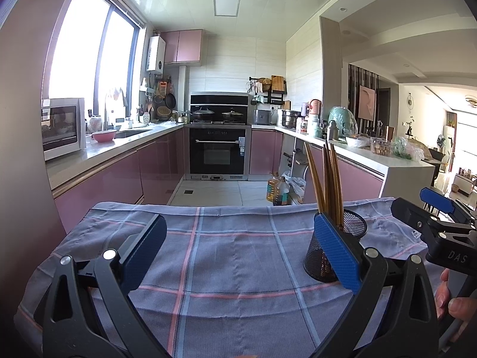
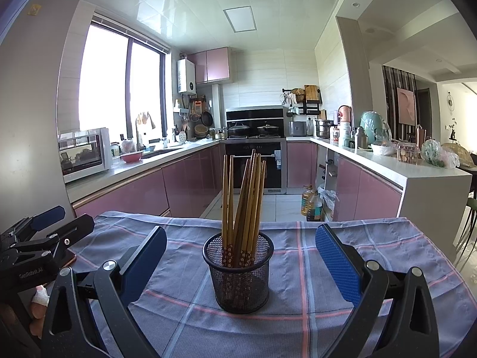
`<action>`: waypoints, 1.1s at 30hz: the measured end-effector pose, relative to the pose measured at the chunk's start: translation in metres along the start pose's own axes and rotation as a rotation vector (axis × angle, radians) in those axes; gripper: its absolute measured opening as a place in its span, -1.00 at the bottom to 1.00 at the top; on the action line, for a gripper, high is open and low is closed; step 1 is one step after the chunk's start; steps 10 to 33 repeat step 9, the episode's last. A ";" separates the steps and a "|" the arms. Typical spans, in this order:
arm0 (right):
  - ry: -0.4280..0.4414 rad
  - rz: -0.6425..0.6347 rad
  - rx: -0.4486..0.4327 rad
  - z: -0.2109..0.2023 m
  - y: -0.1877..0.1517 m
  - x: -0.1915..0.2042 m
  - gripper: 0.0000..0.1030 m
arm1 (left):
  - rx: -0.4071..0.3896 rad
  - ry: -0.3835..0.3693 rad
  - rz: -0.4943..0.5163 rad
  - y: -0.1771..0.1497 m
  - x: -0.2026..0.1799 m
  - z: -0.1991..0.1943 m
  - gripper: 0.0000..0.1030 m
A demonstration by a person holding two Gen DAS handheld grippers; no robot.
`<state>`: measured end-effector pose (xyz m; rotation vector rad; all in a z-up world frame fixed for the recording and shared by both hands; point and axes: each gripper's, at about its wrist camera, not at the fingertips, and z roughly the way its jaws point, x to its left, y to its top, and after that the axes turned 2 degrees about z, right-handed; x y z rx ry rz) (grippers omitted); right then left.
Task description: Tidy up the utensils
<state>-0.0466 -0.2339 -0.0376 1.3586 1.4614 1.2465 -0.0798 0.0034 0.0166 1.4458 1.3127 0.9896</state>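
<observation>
A black mesh cup (image 2: 240, 280) stands upright on the checked blue cloth (image 2: 301, 268), holding several brown chopsticks (image 2: 247, 197) that lean in a loose bunch. My right gripper (image 2: 241, 256) is open, its blue pads on either side of the cup without touching it. In the left wrist view the same mesh cup (image 1: 351, 229) with its chopsticks (image 1: 328, 179) sits behind the right pad. My left gripper (image 1: 240, 244) is open over bare cloth (image 1: 232, 238), left of the cup. The right gripper (image 1: 438, 208) shows at the right edge, and the left gripper's body (image 2: 44, 232) at the left edge.
The cloth-covered table ends at its far edge (image 1: 226, 207), with a tiled kitchen floor beyond. Pink cabinets and counters line both sides, and an oven (image 2: 253, 164) stands at the back. Oil bottles (image 2: 311, 205) sit on the floor. A person's fingers (image 1: 453, 301) hold the right handle.
</observation>
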 end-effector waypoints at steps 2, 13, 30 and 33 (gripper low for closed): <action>-0.008 0.000 0.005 0.000 -0.001 -0.002 0.89 | 0.018 0.001 0.000 -0.001 0.002 0.003 0.89; -0.174 0.058 0.258 0.039 -0.026 -0.072 0.89 | 0.153 0.033 -0.013 -0.015 0.019 0.032 0.89; -0.174 0.058 0.258 0.039 -0.026 -0.072 0.89 | 0.153 0.033 -0.013 -0.015 0.019 0.032 0.89; -0.174 0.058 0.258 0.039 -0.026 -0.072 0.89 | 0.153 0.033 -0.013 -0.015 0.019 0.032 0.89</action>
